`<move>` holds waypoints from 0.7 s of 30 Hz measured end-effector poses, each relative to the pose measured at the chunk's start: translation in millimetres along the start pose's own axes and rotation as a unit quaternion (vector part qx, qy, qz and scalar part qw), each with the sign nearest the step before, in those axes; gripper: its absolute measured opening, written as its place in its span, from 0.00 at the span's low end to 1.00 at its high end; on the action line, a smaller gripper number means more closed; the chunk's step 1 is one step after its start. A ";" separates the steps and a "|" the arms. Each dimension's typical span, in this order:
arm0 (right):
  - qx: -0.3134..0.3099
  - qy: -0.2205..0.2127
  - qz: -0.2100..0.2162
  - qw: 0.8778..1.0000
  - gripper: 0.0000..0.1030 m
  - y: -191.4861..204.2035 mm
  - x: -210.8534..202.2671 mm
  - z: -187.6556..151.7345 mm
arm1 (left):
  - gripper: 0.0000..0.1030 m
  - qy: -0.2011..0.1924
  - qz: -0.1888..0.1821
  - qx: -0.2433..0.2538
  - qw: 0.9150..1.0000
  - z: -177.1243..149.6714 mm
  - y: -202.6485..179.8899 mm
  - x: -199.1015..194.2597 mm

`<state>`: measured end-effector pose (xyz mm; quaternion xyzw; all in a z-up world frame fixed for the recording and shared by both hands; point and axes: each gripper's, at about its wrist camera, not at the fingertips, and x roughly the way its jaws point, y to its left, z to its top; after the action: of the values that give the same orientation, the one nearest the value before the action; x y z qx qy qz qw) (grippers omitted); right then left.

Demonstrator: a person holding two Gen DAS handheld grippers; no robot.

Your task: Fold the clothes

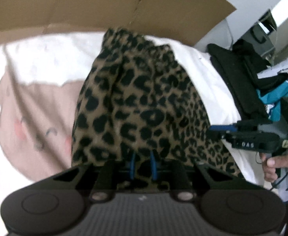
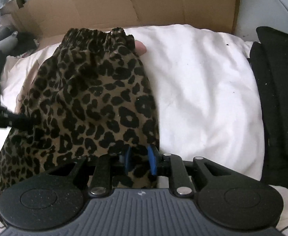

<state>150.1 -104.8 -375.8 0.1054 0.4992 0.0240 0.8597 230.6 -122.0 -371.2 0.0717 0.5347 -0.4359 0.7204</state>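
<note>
Only readable txt: white letters "DAS" on black body of right gripper (image 1: 214,132), seen at right in left wrist view. Yellowish label further right on it too blurred to read. Nothing legible in right wrist view.

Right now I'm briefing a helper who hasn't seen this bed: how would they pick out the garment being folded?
Find the white bedding in front of the cardboard sheet. On its left half lies the leopard-print garment, its elastic waistband toward the cardboard. It is the only spotted piece; the folded clothes at the right are plain black.
</note>
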 end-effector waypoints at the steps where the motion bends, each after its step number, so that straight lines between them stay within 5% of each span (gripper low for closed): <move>1: -0.006 0.000 -0.003 1.000 0.24 1.0 -0.2 0.1 | 0.16 -0.002 0.003 0.009 1.000 3.7 -2.4 0.9; 13: -0.005 0.010 -0.039 0.999 0.32 -1.9 -5.1 5.5 | 0.14 -0.005 0.040 0.012 0.999 28.4 -8.5 47.3; 21: -0.014 -0.048 -0.015 0.999 0.32 15.0 -36.1 11.0 | 0.14 -0.032 0.041 0.056 0.997 33.0 -29.7 14.9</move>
<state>142.5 -97.1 -336.7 0.0869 0.4588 0.0129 0.8842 233.8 -167.1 -359.0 0.1198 0.4824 -0.4375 0.7494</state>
